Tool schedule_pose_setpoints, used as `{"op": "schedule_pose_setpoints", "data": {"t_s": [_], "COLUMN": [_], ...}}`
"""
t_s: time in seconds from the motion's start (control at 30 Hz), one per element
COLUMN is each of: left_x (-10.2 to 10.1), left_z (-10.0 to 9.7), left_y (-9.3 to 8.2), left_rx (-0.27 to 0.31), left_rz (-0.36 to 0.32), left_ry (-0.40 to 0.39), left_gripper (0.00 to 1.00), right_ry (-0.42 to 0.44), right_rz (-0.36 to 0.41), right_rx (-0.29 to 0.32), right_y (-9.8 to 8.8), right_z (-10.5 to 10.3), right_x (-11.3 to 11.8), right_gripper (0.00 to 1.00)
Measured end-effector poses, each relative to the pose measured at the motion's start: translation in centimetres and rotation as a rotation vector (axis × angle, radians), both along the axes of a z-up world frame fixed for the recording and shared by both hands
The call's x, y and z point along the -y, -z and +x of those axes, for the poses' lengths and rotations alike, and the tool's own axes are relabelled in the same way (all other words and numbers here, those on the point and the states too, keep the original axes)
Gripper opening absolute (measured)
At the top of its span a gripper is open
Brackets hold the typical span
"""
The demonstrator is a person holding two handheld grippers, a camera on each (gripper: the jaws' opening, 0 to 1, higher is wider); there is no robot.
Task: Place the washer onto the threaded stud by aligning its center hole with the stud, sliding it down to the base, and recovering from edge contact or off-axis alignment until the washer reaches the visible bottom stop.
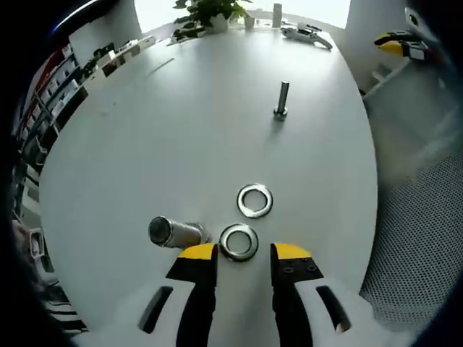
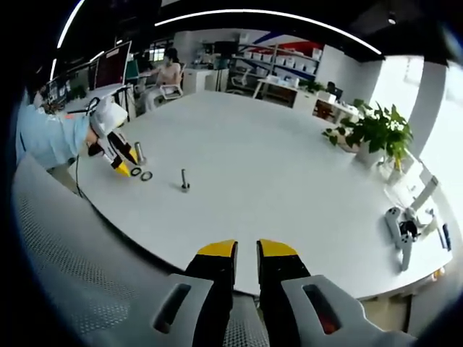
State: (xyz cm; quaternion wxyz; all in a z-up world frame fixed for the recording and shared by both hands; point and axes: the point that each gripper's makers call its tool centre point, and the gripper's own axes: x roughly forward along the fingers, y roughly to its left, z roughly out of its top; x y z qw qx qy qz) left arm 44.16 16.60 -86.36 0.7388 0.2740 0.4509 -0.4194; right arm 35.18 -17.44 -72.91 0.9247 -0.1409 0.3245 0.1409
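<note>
Bare table (image 1: 181, 130) between washers (image 1: 255, 201) and stud (image 1: 281, 100)

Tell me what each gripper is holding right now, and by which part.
Nothing is held. The left gripper is open, its fingers flanking a washer lying flat on the table. The right gripper is empty, fingers nearly together, away from the parts.

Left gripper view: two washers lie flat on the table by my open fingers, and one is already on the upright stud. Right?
No. The upright stud is bare in the left gripper view. Both washers, the near one and the far one, lie flat on the table by the open left gripper.
</note>
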Motion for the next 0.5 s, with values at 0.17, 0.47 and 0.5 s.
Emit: {"op": "schedule_pose_setpoints", "data": {"t_s": [0.17, 0.47, 0.5], "left_x": [0.1, 0.0, 0.1], "left_z": [-0.1, 0.0, 0.0], "left_y": [0.6, 0.9, 0.9], "left_rx": [-0.018, -0.029, -0.031], "left_rz": [0.011, 0.032, 0.033], "left_ry": [0.046, 0.084, 0.087], "left_gripper": [0.27, 0.26, 0.26], "right_ry": [-0.004, 0.000, 0.000], "right_rz": [0.002, 0.001, 0.002], "right_rx": [-0.001, -0.003, -0.004], "right_y": [0.0, 0.1, 0.1], "right_z": [0.0, 0.0, 0.0], "right_x": [-0.1, -0.1, -0.1], "right_gripper": [0.13, 0.13, 0.13]}}
